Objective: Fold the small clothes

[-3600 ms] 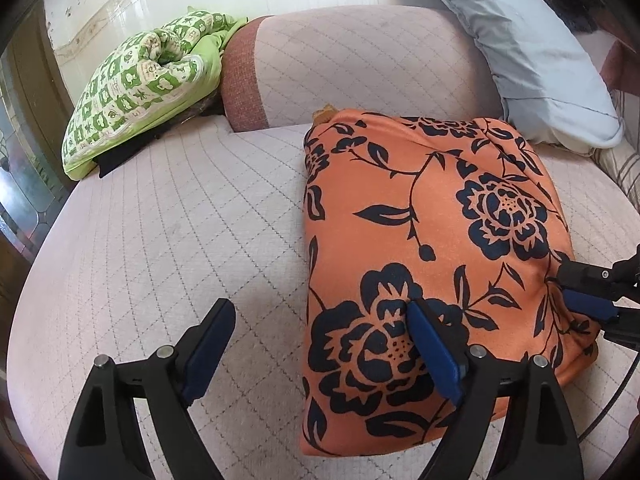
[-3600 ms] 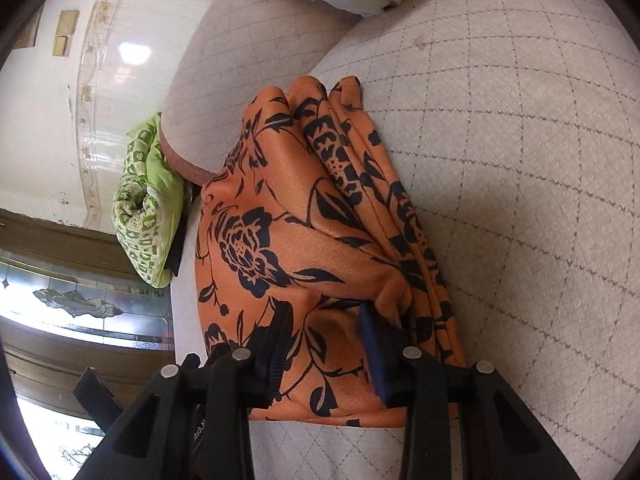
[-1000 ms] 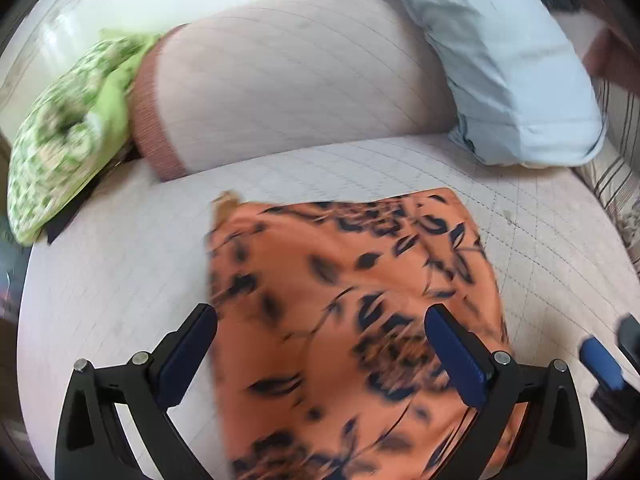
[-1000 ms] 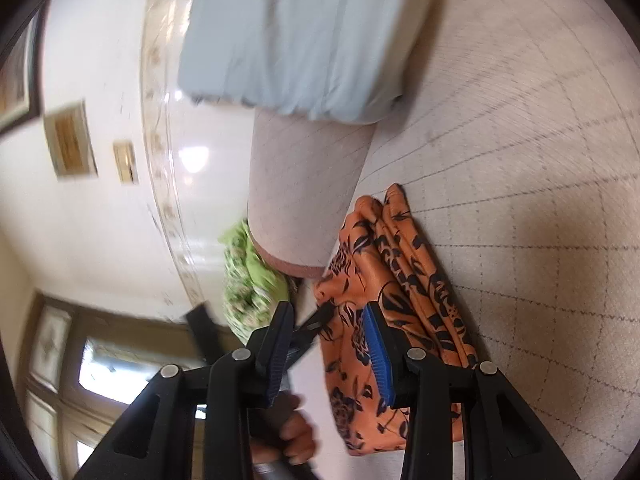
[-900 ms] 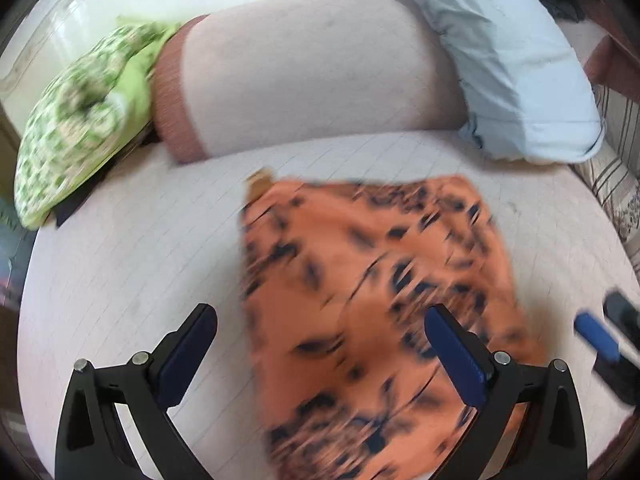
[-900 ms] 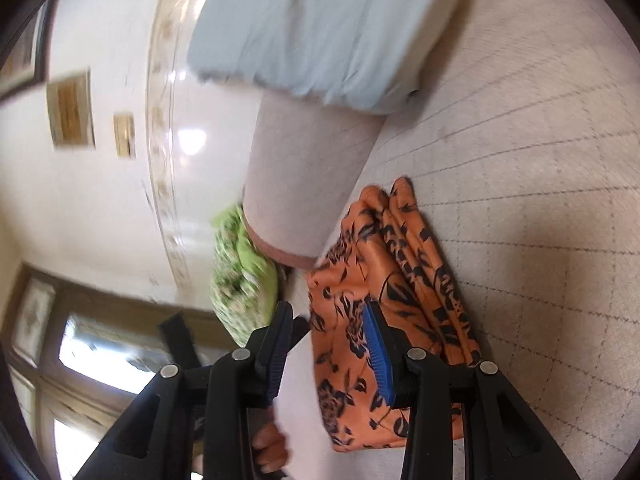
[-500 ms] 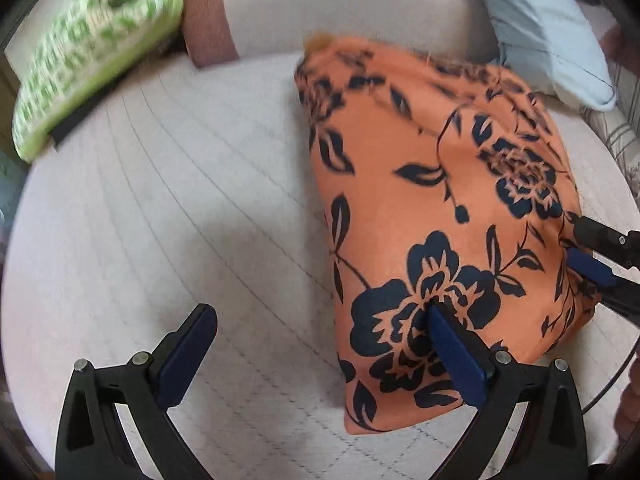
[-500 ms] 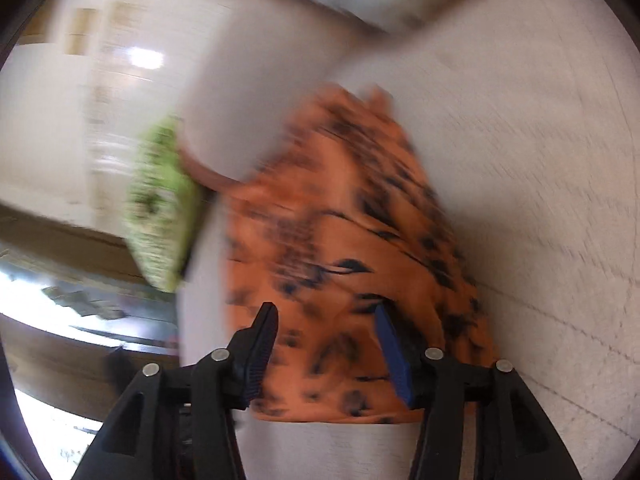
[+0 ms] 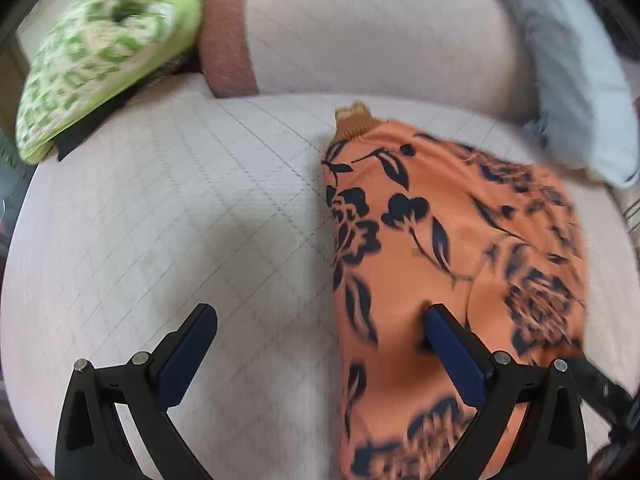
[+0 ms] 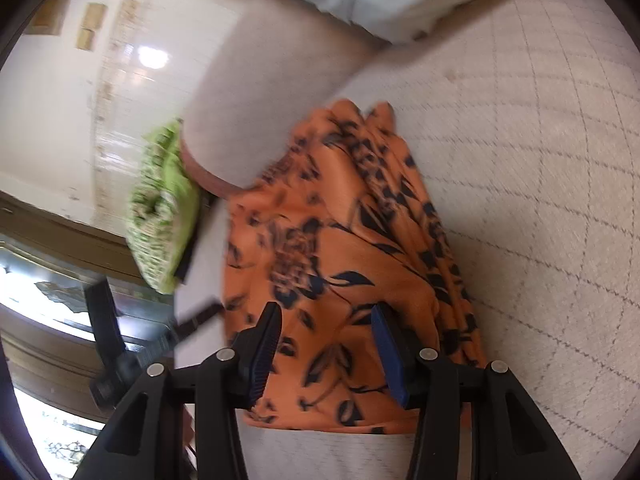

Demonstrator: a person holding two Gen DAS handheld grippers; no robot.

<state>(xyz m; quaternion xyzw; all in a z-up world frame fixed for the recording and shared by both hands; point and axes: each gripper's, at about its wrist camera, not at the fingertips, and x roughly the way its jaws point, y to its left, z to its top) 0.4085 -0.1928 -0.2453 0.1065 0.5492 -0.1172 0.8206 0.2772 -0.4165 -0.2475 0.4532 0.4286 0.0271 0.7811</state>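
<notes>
A folded orange garment with black flowers lies flat on the quilted pale cushion; it also shows in the right wrist view. My left gripper is open and empty above the garment's left edge, its right finger over the cloth. My right gripper is open and empty, hovering over the garment's near end. The left gripper's body shows at the left of the right wrist view.
A green patterned cushion lies at the back left. A pink bolster runs along the back, with a pale blue pillow at the back right. Bare cushion lies left of the garment.
Both grippers pulled up and away from the garment about a second ago, then came back down over it. The garment stays folded on the cushion; both grippers remain open.
</notes>
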